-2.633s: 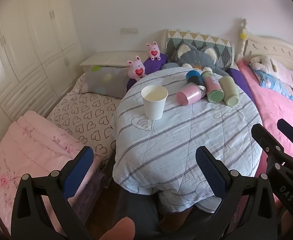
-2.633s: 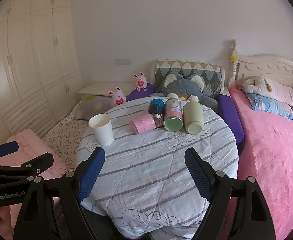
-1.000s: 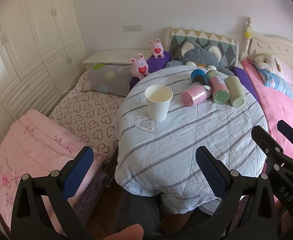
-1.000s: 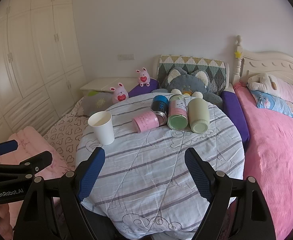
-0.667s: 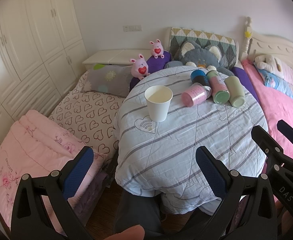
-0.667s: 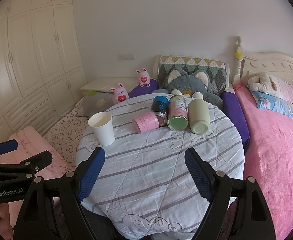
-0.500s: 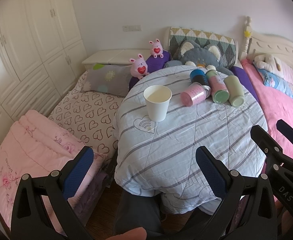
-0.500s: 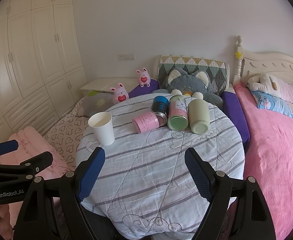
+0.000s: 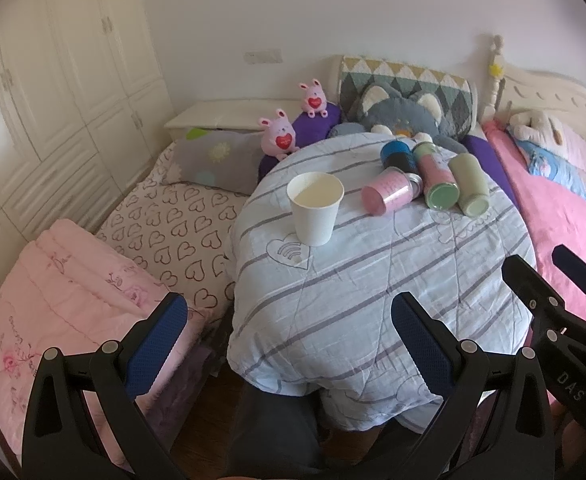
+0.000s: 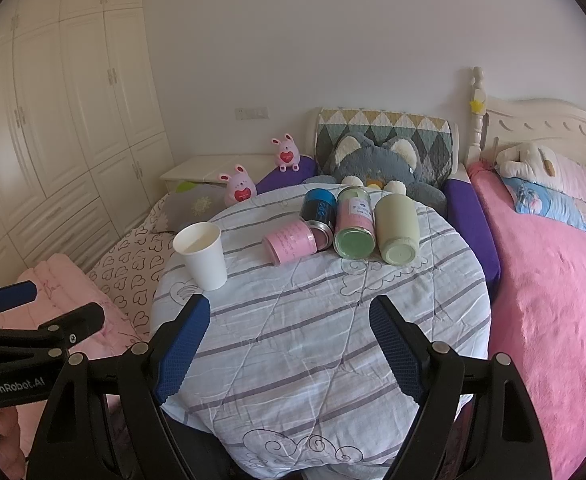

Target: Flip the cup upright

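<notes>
A white paper cup [image 9: 315,208] stands upright, mouth up, on the left part of a round table under a striped quilt [image 9: 373,280]; it also shows in the right wrist view [image 10: 205,254]. My left gripper [image 9: 289,340] is open and empty, held back at the table's near edge, well short of the cup. My right gripper [image 10: 289,344] is open and empty over the near edge of the quilt [image 10: 313,340], to the right of the cup and nearer than it.
Several cans lie on their sides at the back of the table: pink [image 10: 291,246], blue [image 10: 317,210], pink-and-green [image 10: 354,226] and pale green [image 10: 397,228]. Beds with pink blankets [image 10: 553,280] flank the table. Plush toys [image 10: 377,166] and wardrobes [image 10: 53,120] stand behind.
Both grippers have stayed open and back from the table with only a slight drift of view. The cup stands upright throughout.
</notes>
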`<state>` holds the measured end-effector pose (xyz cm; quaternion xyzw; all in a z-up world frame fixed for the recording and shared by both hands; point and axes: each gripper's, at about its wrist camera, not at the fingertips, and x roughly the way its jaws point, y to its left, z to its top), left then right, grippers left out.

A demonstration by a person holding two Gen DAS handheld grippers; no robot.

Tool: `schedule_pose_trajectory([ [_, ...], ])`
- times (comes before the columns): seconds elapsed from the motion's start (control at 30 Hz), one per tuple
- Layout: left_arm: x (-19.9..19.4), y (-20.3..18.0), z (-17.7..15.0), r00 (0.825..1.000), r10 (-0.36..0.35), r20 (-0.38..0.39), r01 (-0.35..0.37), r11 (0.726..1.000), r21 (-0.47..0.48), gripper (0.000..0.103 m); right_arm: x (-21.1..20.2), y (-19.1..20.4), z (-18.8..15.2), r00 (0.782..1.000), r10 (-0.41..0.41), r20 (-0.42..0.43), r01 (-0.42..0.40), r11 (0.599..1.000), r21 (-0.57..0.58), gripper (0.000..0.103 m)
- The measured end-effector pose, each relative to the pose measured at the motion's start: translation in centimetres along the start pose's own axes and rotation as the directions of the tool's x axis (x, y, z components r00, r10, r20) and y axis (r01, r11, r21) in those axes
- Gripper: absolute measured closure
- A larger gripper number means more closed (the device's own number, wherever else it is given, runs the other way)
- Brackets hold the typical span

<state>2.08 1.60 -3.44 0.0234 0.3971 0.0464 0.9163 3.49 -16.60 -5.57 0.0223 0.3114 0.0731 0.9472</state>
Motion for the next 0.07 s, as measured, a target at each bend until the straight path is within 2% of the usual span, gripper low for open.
schedule_pose_trajectory([
  [0.07, 0.15, -0.02, 0.01, 1.0, -0.003, -0.008, 0.003, 1.0, 0.002, 0.0, 0.21, -0.11, -0.06, 1.0, 0.0, -0.002, 0.0, 1.0, 0.003, 0.02],
])
